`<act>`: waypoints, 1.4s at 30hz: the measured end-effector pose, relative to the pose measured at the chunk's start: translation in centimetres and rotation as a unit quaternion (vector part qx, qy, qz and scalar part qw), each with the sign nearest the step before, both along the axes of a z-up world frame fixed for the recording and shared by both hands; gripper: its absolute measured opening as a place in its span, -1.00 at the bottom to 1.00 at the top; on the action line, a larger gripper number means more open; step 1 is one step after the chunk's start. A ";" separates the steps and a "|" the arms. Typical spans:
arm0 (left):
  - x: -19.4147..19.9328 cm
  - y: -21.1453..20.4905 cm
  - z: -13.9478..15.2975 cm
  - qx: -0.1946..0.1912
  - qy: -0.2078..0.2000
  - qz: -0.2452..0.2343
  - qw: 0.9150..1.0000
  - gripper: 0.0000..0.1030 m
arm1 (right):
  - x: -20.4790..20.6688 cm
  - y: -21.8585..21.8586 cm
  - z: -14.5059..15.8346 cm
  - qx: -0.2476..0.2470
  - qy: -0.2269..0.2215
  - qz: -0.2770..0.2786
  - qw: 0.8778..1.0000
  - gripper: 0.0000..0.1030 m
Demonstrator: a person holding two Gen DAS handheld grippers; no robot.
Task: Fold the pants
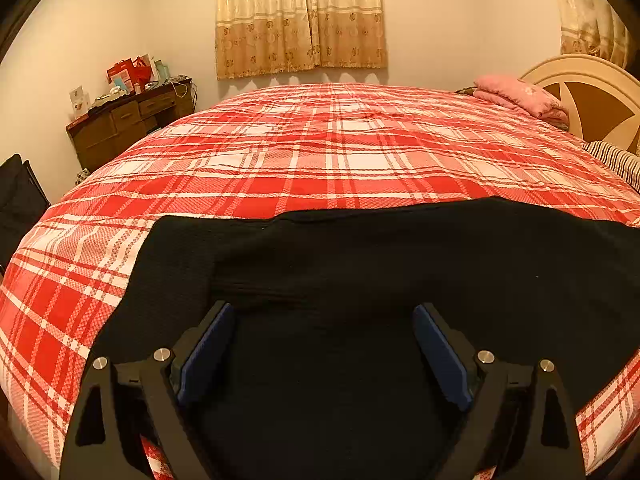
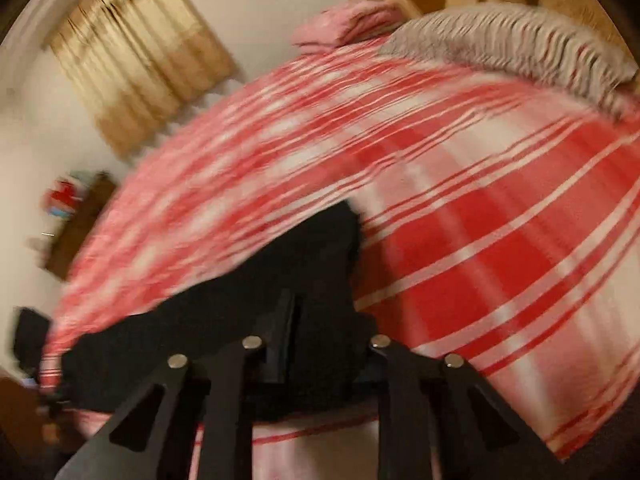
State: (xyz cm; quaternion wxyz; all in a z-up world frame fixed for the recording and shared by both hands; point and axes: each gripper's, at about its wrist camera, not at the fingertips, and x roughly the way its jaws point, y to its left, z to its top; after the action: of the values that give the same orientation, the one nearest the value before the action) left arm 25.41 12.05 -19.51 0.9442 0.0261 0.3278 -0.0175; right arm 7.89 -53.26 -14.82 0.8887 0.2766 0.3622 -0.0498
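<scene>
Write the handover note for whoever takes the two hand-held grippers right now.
Left hand-held gripper: open, jaws wide over the black pants, pads not pressing on the cloth.
Right hand-held gripper: jaws nearly closed, apparently pinching an edge of the pants; the view is blurred, so check the grip.
Pants lie flat along the near edge of the red plaid bedspread, in what looks like a wide band with a layer already doubled at the left.
Left to do: close the left gripper on the cloth, carry the next fold over, smooth.

Warm dim indoor light; right wrist view motion-blurred (left sharp); fisheye-bent edges.
</scene>
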 end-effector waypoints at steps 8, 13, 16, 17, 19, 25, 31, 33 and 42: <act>-0.3 -0.3 -0.3 0.004 -0.008 -0.002 1.000 0.83 | -0.6 4.1 4.3 -0.058 -0.048 -0.014 0.997 -0.67; -0.4 -0.2 -0.5 0.000 -0.016 -0.007 1.000 0.84 | 0.5 9.9 8.4 -0.122 -0.080 0.022 0.989 -0.67; -0.6 -0.1 -0.5 -0.001 -0.019 -0.010 1.000 0.84 | 1.8 14.2 9.9 -0.154 -0.088 0.060 0.982 -0.67; -0.7 -0.1 -0.6 -0.002 -0.020 -0.010 1.000 0.84 | 2.3 15.5 10.1 -0.160 -0.089 0.072 0.980 -0.67; -0.8 -0.2 -0.6 -0.002 -0.022 -0.011 1.000 0.84 | 3.2 18.0 10.1 -0.169 -0.090 0.096 0.977 -0.67; -0.7 -0.1 -0.6 -0.005 -0.022 -0.013 1.000 0.85 | 6.5 25.3 8.4 -0.180 -0.084 0.170 0.965 -0.67; -0.8 -0.3 -0.5 -0.002 -0.023 -0.014 1.000 0.85 | 8.7 32.9 5.2 -0.214 -0.062 0.236 0.946 -0.67; -1.0 -0.4 -0.4 -0.002 -0.024 -0.015 1.000 0.85 | 9.1 34.7 3.4 -0.227 -0.047 0.251 0.940 -0.68; -3.0 -2.9 2.8 -0.035 -0.056 -0.050 0.997 0.85 | 9.9 38.8 -2.4 -0.242 0.012 0.328 0.913 -0.49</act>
State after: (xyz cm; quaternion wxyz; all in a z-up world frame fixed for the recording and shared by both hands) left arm 22.37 9.16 -16.71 0.9593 0.0103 0.2721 -0.0748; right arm 17.84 -14.49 -17.27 0.8905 -0.0819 0.4198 0.1550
